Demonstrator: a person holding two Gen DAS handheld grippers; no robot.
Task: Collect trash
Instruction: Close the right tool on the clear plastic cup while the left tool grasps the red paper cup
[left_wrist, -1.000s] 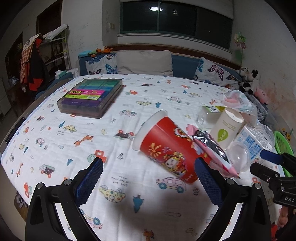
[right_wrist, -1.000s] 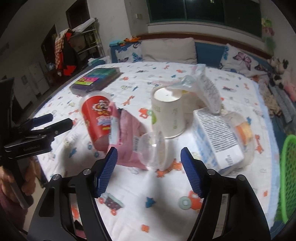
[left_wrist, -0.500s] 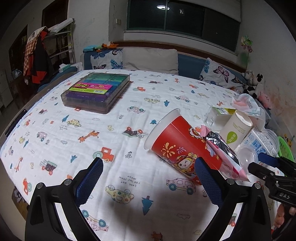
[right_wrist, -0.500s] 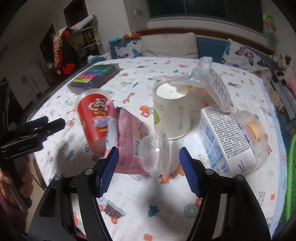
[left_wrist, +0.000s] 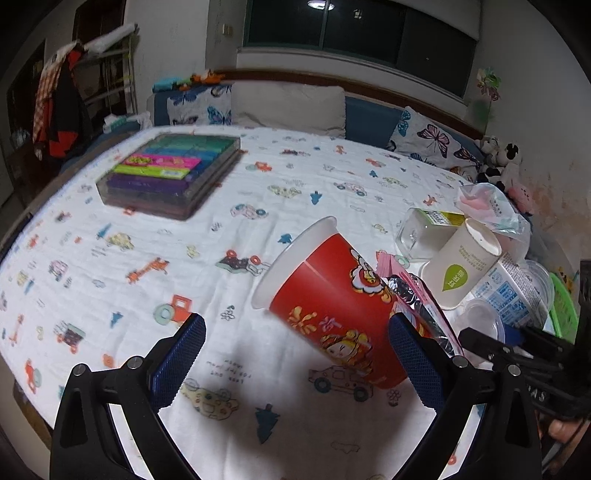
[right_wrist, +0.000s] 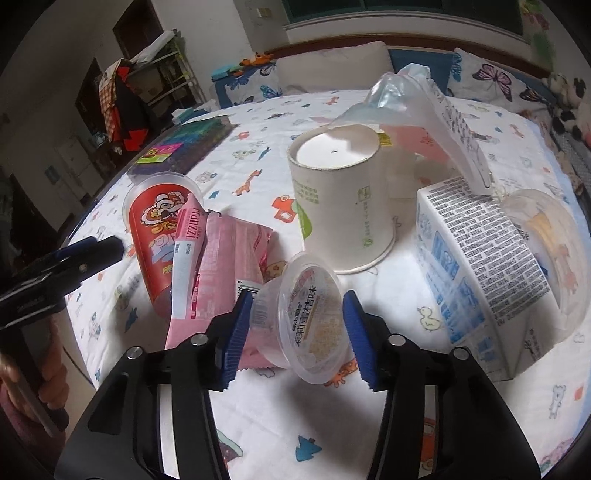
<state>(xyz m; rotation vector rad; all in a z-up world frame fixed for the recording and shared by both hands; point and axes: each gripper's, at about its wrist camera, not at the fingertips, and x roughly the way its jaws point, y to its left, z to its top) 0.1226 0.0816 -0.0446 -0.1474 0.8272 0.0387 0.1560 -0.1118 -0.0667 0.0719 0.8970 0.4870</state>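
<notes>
My right gripper (right_wrist: 297, 330) straddles the small clear plastic jelly cup (right_wrist: 303, 314) lying on its side, jaws narrowed to its walls though I can't tell if they grip; its lid carries Chinese print. My left gripper (left_wrist: 295, 354) hangs wide apart beside the tipped red paper cup (left_wrist: 332, 306) with festive characters. Nothing looks collected yet, I judge: the pink foil wrapper (right_wrist: 221, 273) reading "ranuzzi", the upturned white paper cup (right_wrist: 340, 206) with a green leaf logo, and the blue-printed white carton (right_wrist: 476, 269) all lie on the cartoon-print bedsheet (left_wrist: 110, 258). The green basket (left_wrist: 563, 310) waits at the bed's edge.
</notes>
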